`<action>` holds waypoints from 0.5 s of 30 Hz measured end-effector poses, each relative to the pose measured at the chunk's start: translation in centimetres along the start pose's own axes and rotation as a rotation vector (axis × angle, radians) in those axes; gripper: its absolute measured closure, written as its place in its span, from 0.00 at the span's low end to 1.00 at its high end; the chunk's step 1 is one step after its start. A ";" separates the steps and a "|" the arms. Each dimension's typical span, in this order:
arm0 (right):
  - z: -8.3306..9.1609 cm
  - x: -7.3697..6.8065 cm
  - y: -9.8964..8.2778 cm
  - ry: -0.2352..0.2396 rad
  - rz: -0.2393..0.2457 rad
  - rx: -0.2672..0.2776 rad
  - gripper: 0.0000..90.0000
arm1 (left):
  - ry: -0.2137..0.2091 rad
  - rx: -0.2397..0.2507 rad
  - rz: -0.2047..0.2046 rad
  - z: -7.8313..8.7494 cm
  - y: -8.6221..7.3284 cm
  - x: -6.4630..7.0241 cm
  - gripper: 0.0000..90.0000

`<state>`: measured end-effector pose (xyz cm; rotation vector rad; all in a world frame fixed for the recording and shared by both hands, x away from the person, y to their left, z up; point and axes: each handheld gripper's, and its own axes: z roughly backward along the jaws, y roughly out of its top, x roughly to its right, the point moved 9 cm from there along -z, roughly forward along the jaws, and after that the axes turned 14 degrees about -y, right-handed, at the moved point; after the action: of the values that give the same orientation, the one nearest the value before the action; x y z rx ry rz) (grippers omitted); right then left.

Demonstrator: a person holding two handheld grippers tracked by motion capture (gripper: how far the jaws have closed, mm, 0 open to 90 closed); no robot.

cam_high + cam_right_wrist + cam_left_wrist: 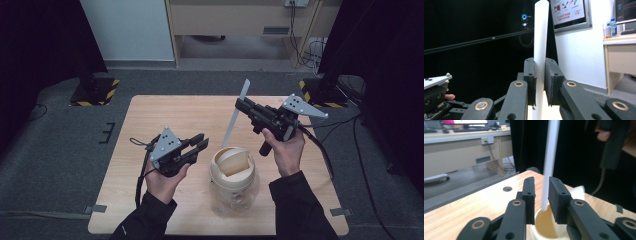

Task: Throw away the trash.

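Tongs first, left to right: left gripper [200, 143] hovers just left of the jar [234, 182], its jaws nearly closed and holding nothing; in the left gripper view a narrow gap stands between the pads, with the white strip [550, 162] seen beyond it, not between them. Jar sits near the front middle of the wooden table [165, 120], clear-bodied with a cream-coloured collar at its mouth; contents too dim to name. Strip's lower end dips into the jar mouth, and the strip leans up and away to the right gripper [240, 103], whose jaws are clamped on it partway up its length; the right gripper view has both pads pressed flat on the strip [540, 37]. Judgement on handling: strip looks thin, light and fairly stiff, probably smooth plastic, so it could slide or pivot in a light pinch; best held flat-faced across its width, near mid-length, as it is now. Jar looks light enough to tip if the strip levers against the collar. Writing: a poster on the far wall in the right gripper view carries red print, too small to read; no brand visible on jar or strip.
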<state>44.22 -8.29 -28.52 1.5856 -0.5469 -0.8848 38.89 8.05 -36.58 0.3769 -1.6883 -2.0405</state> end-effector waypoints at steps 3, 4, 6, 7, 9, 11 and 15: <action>0.3 0.3 0.7 -0.007 0.001 0.032 0.90 | 0.038 -0.045 0.021 1.4 -1.7 -1.4 0.79; 0.5 0.5 1.2 -0.011 -0.003 0.053 0.90 | 0.048 -0.062 0.034 1.8 -2.5 -1.9 0.77; 0.6 0.6 1.4 -0.012 -0.004 0.060 0.90 | 0.068 -0.094 0.058 2.6 -3.9 -2.7 0.76; 0.7 0.8 1.7 -0.016 -0.006 0.071 0.90 | 0.077 -0.109 0.072 3.0 -4.8 -3.2 0.73; 0.8 1.0 1.9 -0.023 -0.005 0.075 0.90 | 0.108 -0.169 0.113 4.0 -7.7 -4.4 0.69; 0.8 1.1 1.9 -0.026 0.000 0.068 0.90 | 0.129 -0.220 0.126 4.6 -9.9 -5.0 0.65; 0.8 1.0 1.2 -0.024 0.025 0.039 0.90 | 0.157 -0.305 0.170 5.6 -14.1 -6.0 0.59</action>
<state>44.35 -9.81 -27.61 1.6017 -0.6026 -0.8803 38.77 17.85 -49.66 0.2721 -1.2481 -2.0416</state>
